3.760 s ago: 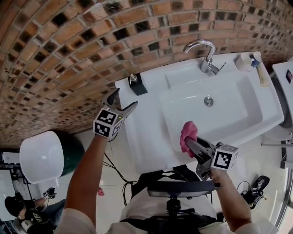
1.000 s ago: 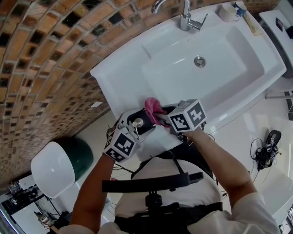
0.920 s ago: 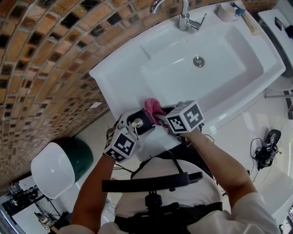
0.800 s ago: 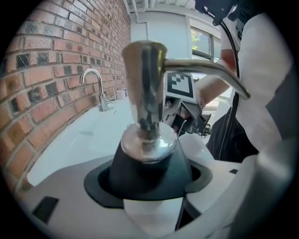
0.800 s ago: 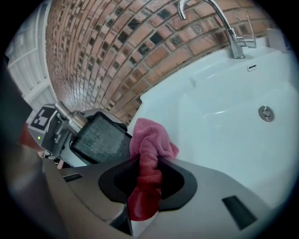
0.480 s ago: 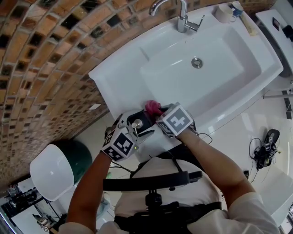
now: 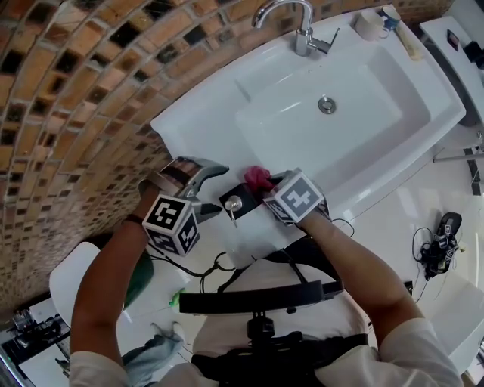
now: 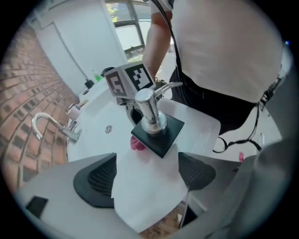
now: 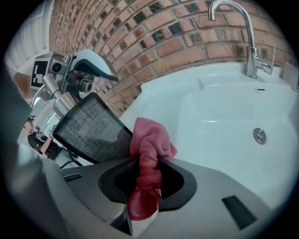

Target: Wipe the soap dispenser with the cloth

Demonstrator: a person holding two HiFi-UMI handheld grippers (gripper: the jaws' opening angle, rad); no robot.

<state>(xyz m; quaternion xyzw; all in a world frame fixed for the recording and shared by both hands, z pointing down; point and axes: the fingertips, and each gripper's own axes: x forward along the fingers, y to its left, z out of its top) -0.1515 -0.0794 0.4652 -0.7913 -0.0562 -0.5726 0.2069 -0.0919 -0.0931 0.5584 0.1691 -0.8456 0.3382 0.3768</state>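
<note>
The soap dispenser (image 7: pixel 234 202), a black square block with a chrome pump, stands on the white sink's front left rim (image 7: pixel 189 128). My left gripper (image 7: pixel 208 189) hangs just left of it. Its jaws have just been opening and stand wide with nothing between them. In the left gripper view the dispenser (image 8: pixel 158 134) lies beyond the left gripper (image 8: pixel 147 161). My right gripper (image 7: pixel 262 189) is shut on the pink cloth (image 7: pixel 258 178), which touches the dispenser's right side. The right gripper view shows the cloth (image 9: pixel 148 149) bunched in the right gripper (image 9: pixel 147 170) against the dispenser's black face (image 9: pixel 93 128).
A chrome faucet (image 7: pixel 299 26) and a white cup (image 7: pixel 370 23) stand at the basin's far side, with the drain (image 7: pixel 327 104) in the middle. A brick wall (image 7: pixel 68 113) runs close on the left. A white-lidded green bin (image 7: pixel 76 280) stands on the floor below left.
My left gripper has let go of the dispenser, rolled and drawn off to the left. The dispenser now stands free on the rim. The right gripper still holds the cloth against it.
</note>
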